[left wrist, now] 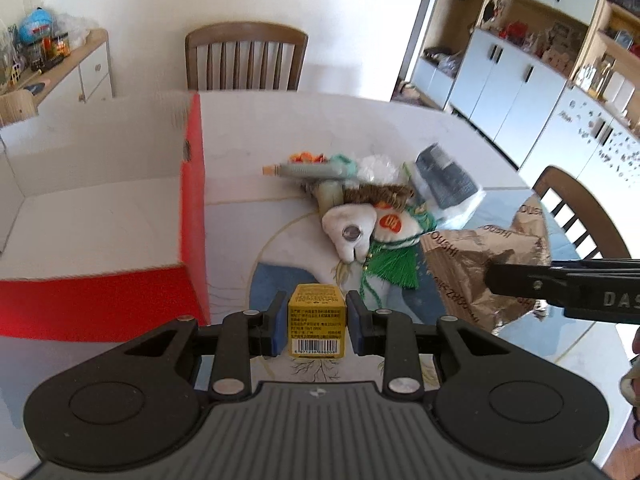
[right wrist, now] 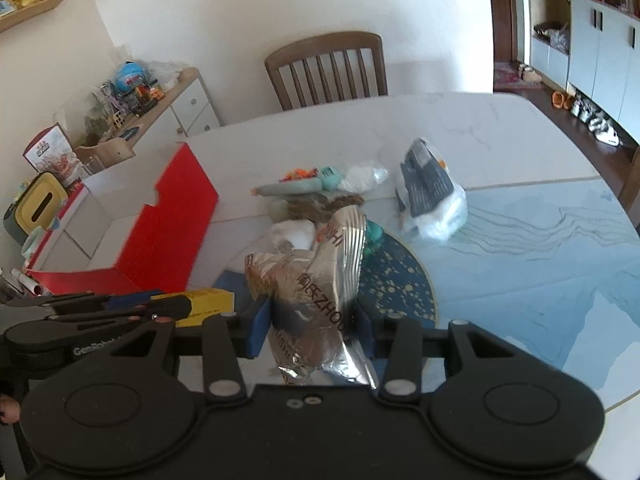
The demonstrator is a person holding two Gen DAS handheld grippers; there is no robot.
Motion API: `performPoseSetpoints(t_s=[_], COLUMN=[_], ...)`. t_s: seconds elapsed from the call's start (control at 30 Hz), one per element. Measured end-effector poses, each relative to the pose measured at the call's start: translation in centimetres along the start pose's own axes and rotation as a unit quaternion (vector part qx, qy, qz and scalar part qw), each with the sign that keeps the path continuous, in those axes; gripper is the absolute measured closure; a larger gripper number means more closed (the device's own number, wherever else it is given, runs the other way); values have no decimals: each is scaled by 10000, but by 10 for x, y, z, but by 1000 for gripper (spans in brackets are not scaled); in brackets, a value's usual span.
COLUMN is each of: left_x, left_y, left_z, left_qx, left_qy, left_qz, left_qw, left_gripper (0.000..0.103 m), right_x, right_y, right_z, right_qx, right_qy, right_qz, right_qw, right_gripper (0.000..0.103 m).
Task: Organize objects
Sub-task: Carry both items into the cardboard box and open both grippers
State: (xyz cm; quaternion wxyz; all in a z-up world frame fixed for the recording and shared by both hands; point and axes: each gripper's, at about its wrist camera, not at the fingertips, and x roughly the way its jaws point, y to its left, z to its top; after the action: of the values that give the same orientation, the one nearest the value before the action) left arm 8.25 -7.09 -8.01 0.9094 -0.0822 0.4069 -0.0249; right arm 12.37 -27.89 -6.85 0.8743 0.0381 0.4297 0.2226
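Two pinches now: left tool [left wrist: 317, 325] on stiff, light yellow carton [left wrist: 317, 322] mid-sides, right tool [right wrist: 313, 322] on crinkly, slippery foil bag [right wrist: 320, 280], probably light.

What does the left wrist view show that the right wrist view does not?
Only the left wrist view shows the barcode face of the yellow box and the white plush toy uncovered. Only the right wrist view shows the yellow tissue holder beside the red carton. Both show the foil bag, the carton, the chair and the table.
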Motion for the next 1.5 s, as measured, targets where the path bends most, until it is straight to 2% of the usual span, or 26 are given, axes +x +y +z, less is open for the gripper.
performPoseSetpoints(t_s=[0.17,0.4,0.57,0.8,1.1,1.5], left_x=[-31,-71,-88,-93,-77,-27], left_y=[11,33,58,101,161,216], left_z=[12,34,48,60,67,61], left_qx=[-62,-134,-173,-194,-270,-329], left_qy=[-319,-798,-1037,-1162,-1079,-503], left_qz=[-154,-133,66,487,916,1248], left_qw=[9994,9966,9944,9918,9896,9904], left_gripper=[74,74,74,74,74,74], right_x=[-9,-10,-3,17,67,148], right_y=[20,55,87,142,208,242], right_z=[10,26,41,61,74,68], right_qx=[-135,-340,-578,-936,-1407,-1808], right_qy=[-101,-212,-252,-264,21,710], right_qz=[77,272,433,644,681,480], right_qw=[9998,9988,9971,9932,9877,9798], right_gripper=[60,60,60,60,60,61])
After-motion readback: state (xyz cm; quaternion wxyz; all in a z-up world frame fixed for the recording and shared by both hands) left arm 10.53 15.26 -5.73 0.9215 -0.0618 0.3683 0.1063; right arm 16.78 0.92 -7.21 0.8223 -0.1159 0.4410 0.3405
